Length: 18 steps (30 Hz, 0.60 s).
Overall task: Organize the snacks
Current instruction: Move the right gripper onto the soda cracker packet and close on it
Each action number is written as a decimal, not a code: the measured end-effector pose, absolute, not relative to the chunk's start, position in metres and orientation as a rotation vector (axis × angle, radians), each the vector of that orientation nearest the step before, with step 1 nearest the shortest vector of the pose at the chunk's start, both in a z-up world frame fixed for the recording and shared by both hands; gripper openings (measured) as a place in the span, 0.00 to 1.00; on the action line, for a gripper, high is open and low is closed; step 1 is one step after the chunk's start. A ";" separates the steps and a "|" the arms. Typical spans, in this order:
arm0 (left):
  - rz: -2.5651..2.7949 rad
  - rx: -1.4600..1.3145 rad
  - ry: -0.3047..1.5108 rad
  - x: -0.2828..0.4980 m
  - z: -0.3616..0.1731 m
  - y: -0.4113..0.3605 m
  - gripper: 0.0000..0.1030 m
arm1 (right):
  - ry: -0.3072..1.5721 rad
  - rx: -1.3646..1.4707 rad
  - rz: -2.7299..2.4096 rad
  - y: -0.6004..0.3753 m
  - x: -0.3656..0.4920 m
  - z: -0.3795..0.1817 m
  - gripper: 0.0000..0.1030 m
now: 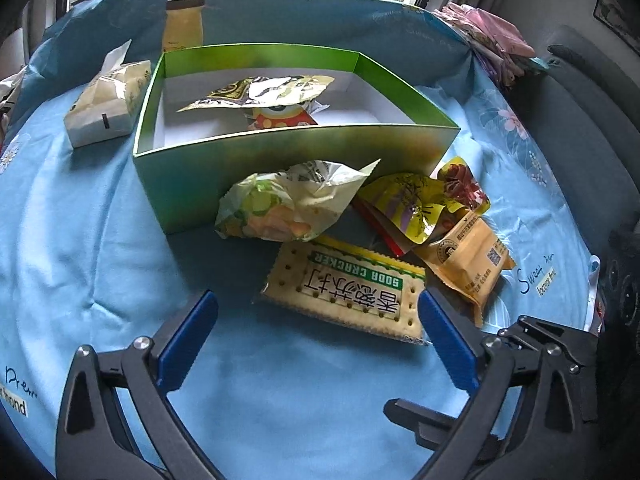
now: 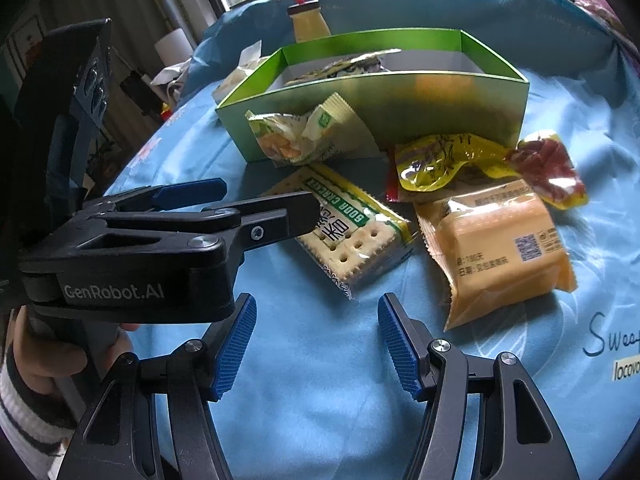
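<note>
Nearest to me, my left gripper (image 1: 318,312) stands wide open with nothing between its blue pads, hovering low over the light blue cloth (image 1: 100,240); my right gripper (image 2: 318,336) is likewise spread apart and empty. Just ahead of both lies the soda cracker pack (image 1: 348,290), flat on the cloth, its near edge between the left fingertips. Beside it, to the right, I log an orange-tan snack packet (image 1: 470,262), a yellow wrapper (image 1: 412,208) and a red-and-yellow wrapper (image 1: 464,186), all heaped together. A pale green-and-white snack bag (image 1: 280,206) leans on the front wall of the green box (image 1: 280,152). Inside the box: two wrapped snacks. Behind it, a tissue pack (image 1: 106,110) and a yellow bottle (image 1: 182,26).
</note>
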<state>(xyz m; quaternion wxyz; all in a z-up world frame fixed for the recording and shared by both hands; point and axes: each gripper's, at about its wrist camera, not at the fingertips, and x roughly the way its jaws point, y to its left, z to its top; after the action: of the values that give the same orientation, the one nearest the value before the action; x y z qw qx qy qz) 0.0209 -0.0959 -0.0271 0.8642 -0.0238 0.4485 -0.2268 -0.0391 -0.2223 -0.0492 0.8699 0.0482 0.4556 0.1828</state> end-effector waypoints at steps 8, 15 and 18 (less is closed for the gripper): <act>-0.510 -0.045 0.947 0.030 -0.034 -0.103 0.90 | 0.937 0.104 0.374 -0.222 -0.031 -0.053 0.62; -0.529 -0.054 0.953 0.038 -0.038 -0.105 0.80 | 0.914 0.114 0.351 -0.223 -0.016 -0.054 0.62; -0.529 -0.054 0.954 0.039 -0.040 -0.104 0.77 | 0.907 0.097 0.341 -0.222 -0.014 -0.054 0.62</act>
<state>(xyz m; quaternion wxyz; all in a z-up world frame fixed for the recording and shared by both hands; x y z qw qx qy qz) 0.0388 -0.1042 -0.0397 0.8547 -0.0255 0.4534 -0.2513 -0.0140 -0.2221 -0.0541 0.8839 0.0467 0.4356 0.1638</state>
